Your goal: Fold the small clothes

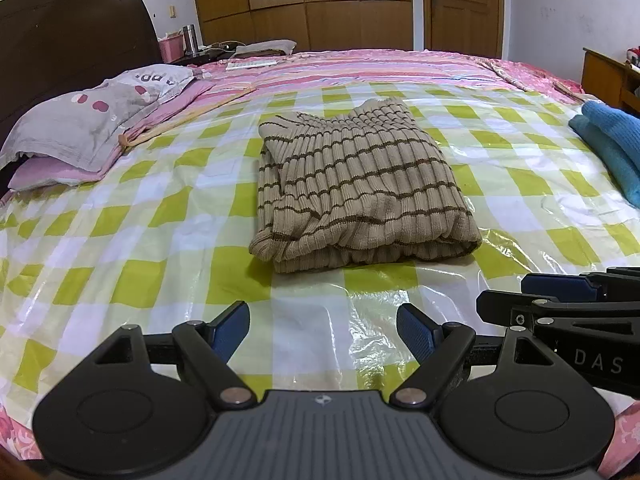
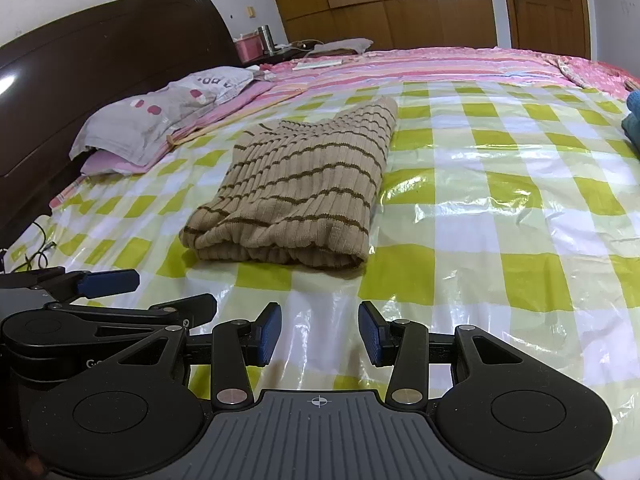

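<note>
On the checked sheet (image 1: pixel 160 208) lay one folded striped sweater (image 1: pixel 356 184); two grippers, left gripper (image 1: pixel 323 330) and right gripper (image 2: pixel 320 334), hung apart, empty.

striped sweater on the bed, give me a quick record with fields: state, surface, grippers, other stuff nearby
item: beige striped sweater, folded into a compact rectangle
surface: glossy green-and-white checked sheet on the bed
left gripper: open, empty, short of the sweater's near edge
right gripper: open, empty, also short of the sweater
contact: neither gripper touches the sweater
nearby: blue garment at the right edge; grey pillow by the dark headboard
</note>
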Tool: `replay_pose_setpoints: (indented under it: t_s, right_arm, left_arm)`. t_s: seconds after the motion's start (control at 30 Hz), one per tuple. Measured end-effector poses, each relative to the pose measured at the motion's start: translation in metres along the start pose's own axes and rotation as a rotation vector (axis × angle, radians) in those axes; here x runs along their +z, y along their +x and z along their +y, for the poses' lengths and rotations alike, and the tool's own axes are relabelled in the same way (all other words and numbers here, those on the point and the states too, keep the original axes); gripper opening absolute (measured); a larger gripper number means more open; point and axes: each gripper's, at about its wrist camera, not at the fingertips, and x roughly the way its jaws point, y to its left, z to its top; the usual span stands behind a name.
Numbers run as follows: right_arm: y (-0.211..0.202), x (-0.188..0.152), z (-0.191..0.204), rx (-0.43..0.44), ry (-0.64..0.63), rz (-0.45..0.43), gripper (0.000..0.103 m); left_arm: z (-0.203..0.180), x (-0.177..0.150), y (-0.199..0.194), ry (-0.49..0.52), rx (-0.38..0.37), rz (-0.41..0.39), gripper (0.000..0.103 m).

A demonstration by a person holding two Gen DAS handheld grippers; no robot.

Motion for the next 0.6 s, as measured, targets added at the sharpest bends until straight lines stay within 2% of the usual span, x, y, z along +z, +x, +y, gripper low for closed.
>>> replay_pose_setpoints:
  t_s: [0.6]
  right_arm:
    - [0.0002,-0.0004,0.0006,0.001,-0.001,0.001,0.042]
  left_arm:
    - [0.0001,-0.001,-0.0013,0.004,0.004,-0.006,0.085]
